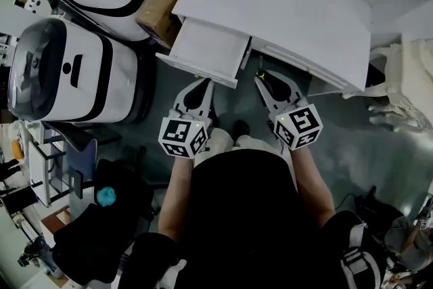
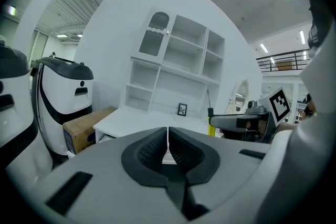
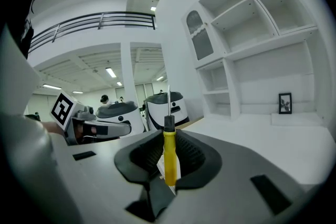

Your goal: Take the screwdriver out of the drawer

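So, screwdriver (image 3: 169,157) is out of the drawer (image 1: 203,51).
Its yellow handle is clamped upright in the jaws of the right gripper (image 3: 169,134), near the open drawer; left gripper (image 2: 168,129) jaws pressed together, empty.

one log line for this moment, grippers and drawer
right gripper: shut on screwdriver, shaft upright | left gripper: shut, empty | drawer: open | screwdriver: clear of drawer
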Motion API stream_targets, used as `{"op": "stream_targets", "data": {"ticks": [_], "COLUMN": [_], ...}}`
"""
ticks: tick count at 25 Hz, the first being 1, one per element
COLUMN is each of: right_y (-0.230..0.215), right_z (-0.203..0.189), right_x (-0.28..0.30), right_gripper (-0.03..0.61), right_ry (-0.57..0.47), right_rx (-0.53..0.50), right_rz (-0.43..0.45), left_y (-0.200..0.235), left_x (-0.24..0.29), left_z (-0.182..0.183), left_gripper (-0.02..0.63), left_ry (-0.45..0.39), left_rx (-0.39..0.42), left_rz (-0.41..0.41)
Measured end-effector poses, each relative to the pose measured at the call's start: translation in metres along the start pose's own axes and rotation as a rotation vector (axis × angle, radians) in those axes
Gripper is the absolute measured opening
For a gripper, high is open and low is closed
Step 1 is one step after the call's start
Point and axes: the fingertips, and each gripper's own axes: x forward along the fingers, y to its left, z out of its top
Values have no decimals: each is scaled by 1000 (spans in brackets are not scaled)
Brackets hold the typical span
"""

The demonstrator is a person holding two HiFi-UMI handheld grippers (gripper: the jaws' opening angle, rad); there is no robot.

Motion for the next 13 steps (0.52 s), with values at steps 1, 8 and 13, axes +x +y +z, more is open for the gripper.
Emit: {"op": "stream_targets", "data": {"ticks": [1, 8, 13], "right_y": [0, 2, -1], "right_z": [1, 4, 5], "right_x": [-3, -14, -17], "right_gripper": [91, 89, 89], "right_ry": [-5, -21, -25], "right_rx": [3, 18, 15], "right_rz": [0, 9, 8], "left_y": [-1, -6, -8], "left_x": [-1, -6, -5], "left_z": [-1, -8, -9], "left_gripper": [28, 28, 28], "left_ry": [1, 12, 13], "left_rx": [-1, 0, 1], "left_rz": [2, 8, 10]}}
